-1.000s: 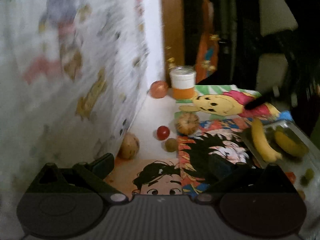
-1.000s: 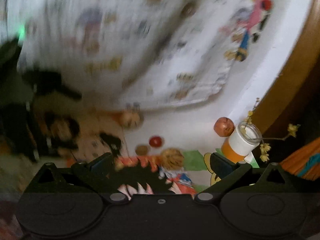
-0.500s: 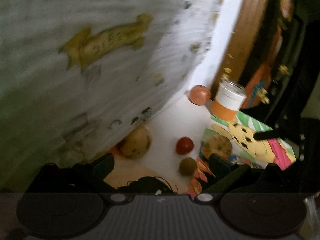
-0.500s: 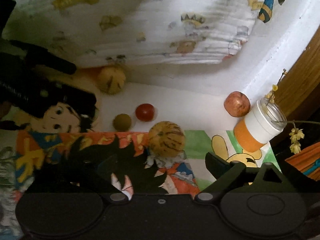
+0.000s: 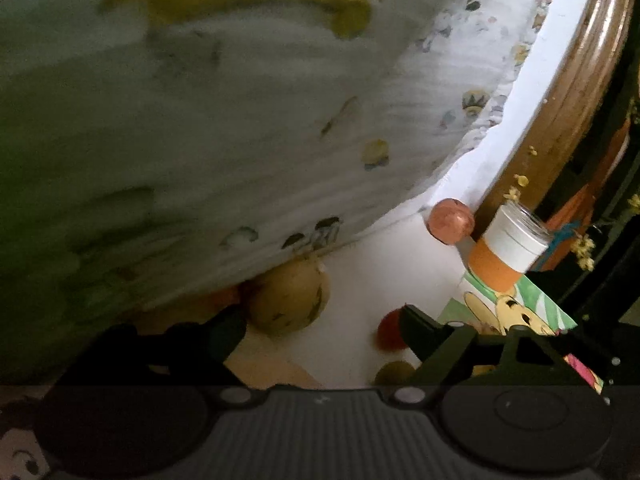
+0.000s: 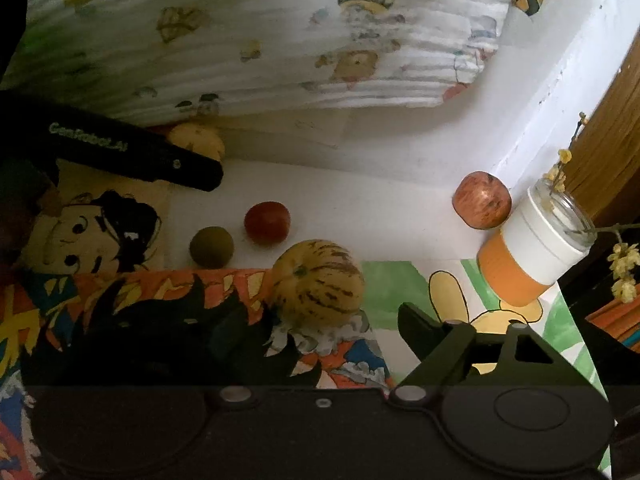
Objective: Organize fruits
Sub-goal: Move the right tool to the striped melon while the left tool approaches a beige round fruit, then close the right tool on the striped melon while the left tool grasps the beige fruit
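Left side first. The left gripper (image 5: 320,320) is closing, jaws spread around nothing solid yet: the pale yellow melon (image 5: 289,300) is sitting just ahead of the left finger (image 5: 224,330), tucked under the hem of the printed cloth (image 5: 240,120). In the right wrist view the same melon (image 6: 198,140) is showing only partly behind the left gripper's finger (image 6: 132,156). Contact is not confirmable; this view is dim and blurred, so the finger may be touching or just short.

Risk here: the jaws are closing off-centre, so the melon is likely getting nudged further under the cloth, or the cloth hem is getting pinched along with it. The red tomato (image 5: 390,334) lies just beside the right finger and could be knocked rolling.

Centre: green round fruit (image 6: 211,247) and tomato (image 6: 267,222) are resting on bare white table (image 6: 360,208), near each other but apart.

Right side: the right gripper (image 6: 328,336) is also closing, spread, with the striped melon (image 6: 318,282) sitting between and just ahead of the fingertips on the cartoon mat (image 6: 120,300). Its stem end is pointing up and toward the camera; the stripes are running out from it. Its body is near-round, its long axis roughly upright.

Risk: a round, smooth fruit is liable to squirt forward toward the red apple (image 6: 482,199) and the glass jar (image 6: 536,248), which holds sprigs and could tip.
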